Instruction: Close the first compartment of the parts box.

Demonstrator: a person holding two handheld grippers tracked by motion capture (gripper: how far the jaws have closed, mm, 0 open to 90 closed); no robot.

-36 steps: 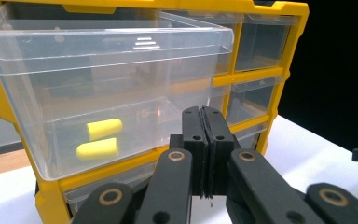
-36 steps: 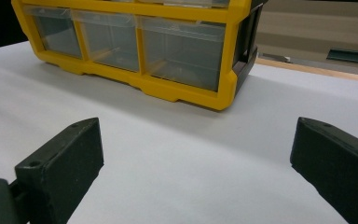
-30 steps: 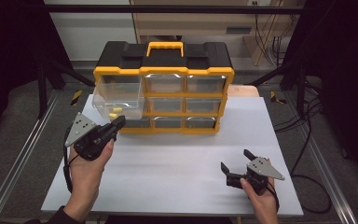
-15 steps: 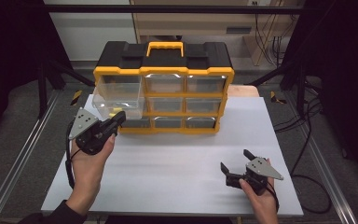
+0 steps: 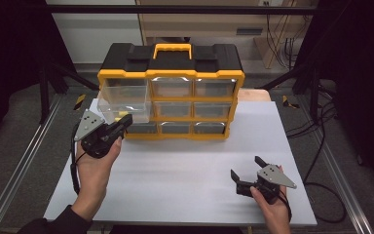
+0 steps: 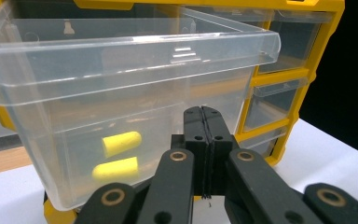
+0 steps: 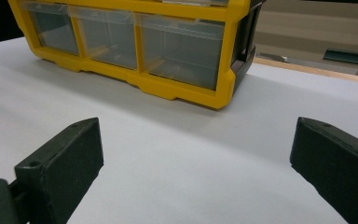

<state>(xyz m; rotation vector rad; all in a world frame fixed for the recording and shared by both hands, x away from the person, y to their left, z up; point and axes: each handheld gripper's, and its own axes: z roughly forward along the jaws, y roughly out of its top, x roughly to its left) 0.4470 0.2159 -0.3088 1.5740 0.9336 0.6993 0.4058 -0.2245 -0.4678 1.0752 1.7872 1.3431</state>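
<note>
Grey floor [image 5: 24, 117], dark surrounds, maybe wood shelf [image 5: 209, 24] at back.

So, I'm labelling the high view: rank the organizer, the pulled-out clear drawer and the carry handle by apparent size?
1. Organizer
2. Pulled-out clear drawer
3. Carry handle
The drawer sits slightly nearer the camera, but the gaps are plain.

We can read no text, label, brand, number or sign anywhere, neither on the yellow-and-black organiser [image 5: 171, 92] at twelve o'clock on the table nor on its clear pulled-out drawer [image 6: 121, 93].
</note>
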